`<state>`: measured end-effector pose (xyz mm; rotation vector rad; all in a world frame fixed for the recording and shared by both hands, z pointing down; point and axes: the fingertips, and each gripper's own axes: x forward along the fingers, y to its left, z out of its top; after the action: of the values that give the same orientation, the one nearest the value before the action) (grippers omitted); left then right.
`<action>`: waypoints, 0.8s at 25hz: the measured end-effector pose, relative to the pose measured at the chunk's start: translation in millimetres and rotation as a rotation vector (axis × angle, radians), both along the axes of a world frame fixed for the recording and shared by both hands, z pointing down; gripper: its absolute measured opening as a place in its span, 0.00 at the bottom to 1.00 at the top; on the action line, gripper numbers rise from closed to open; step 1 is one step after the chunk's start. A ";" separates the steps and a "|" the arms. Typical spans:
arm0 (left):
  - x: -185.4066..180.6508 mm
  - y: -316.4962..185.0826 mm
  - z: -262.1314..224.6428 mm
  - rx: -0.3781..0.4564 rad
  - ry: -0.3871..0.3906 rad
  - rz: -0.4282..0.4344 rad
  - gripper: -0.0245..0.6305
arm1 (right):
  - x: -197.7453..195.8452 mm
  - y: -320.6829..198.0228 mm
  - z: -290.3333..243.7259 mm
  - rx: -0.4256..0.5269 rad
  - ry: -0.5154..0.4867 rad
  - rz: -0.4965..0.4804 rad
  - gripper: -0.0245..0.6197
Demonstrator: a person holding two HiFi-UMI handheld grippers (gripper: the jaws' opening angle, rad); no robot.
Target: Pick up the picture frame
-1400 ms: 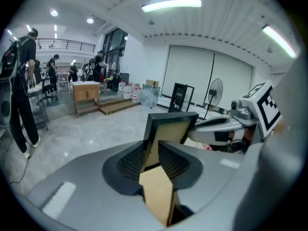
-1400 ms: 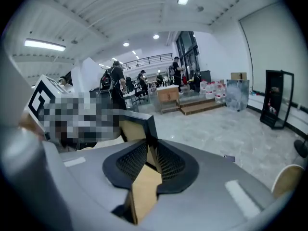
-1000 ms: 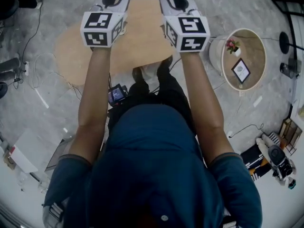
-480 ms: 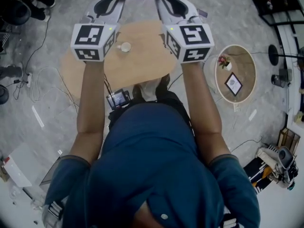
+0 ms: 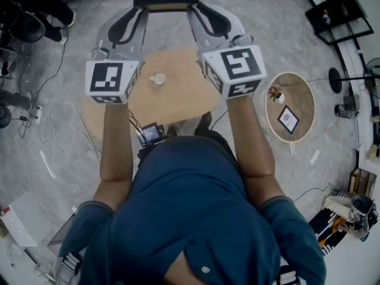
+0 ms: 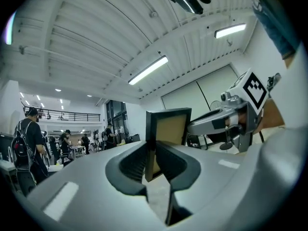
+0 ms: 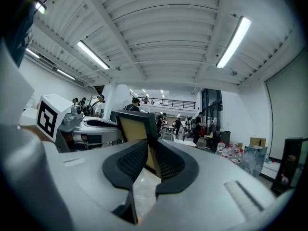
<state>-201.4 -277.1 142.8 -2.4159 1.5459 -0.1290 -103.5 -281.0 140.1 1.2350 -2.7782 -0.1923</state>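
The picture frame (image 5: 166,3) has a dark rim and a tan backing and is held level in the air at the top of the head view. My left gripper (image 5: 139,9) is shut on its left end, my right gripper (image 5: 194,8) on its right end. In the left gripper view the frame (image 6: 169,127) stands edge-on between the pads of the left gripper (image 6: 151,154), with the other gripper beyond it. In the right gripper view the frame (image 7: 133,125) is clamped in the right gripper (image 7: 148,158). Both grippers point level.
Below the arms stands a light wooden table (image 5: 178,97) with a white cup (image 5: 158,78). A round side table (image 5: 301,94) at the right bears a small framed picture (image 5: 289,119) and a flower pot (image 5: 275,92). Cables lie on the floor at left. People stand far off.
Both grippers have risen together with the frame between them. More of the wooden table shows under the arms, and the white cup has come into view.
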 end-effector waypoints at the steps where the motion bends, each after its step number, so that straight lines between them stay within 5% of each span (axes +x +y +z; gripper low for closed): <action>1: -0.6 1.4 -2.1 0.005 -0.001 -0.002 0.12 | -0.3 1.1 -0.8 0.003 0.006 -0.002 0.14; 20: 1.0 2.7 3.5 -0.015 -0.009 0.011 0.12 | 1.7 3.3 8.3 -0.026 0.018 0.007 0.13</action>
<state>-200.4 -274.4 146.3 -2.4314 1.5325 -0.1492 -101.8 -277.7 148.3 1.2308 -2.7518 -0.1649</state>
